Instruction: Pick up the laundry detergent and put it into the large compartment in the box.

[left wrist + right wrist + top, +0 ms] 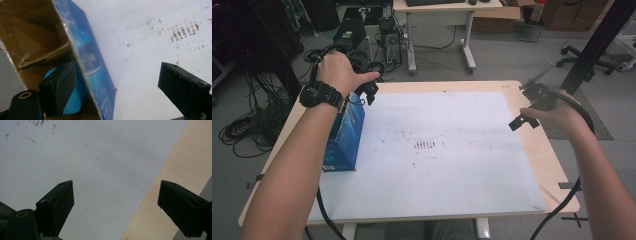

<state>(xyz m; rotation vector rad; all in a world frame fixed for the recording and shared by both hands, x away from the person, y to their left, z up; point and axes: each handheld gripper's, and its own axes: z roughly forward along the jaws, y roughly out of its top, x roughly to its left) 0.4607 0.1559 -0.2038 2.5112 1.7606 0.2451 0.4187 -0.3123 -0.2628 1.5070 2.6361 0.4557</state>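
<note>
The blue carton (346, 134) stands upright on the white mat (437, 165), at the mat's left edge, its top open. Just above the carton's far end, the left gripper (362, 96) hangs with its jaws spread wide: in the left gripper view one jaw sits over the carton's (92, 62) brown inside, the other over the mat (140, 50), neither pressing the blue wall. Well right of the carton, at the mat's far right edge, the right gripper (523, 121) hovers, jaws wide apart and empty.

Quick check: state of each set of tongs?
Left tongs: open, straddling the blue box wall, not gripping.
Right tongs: open, holding nothing.
</note>
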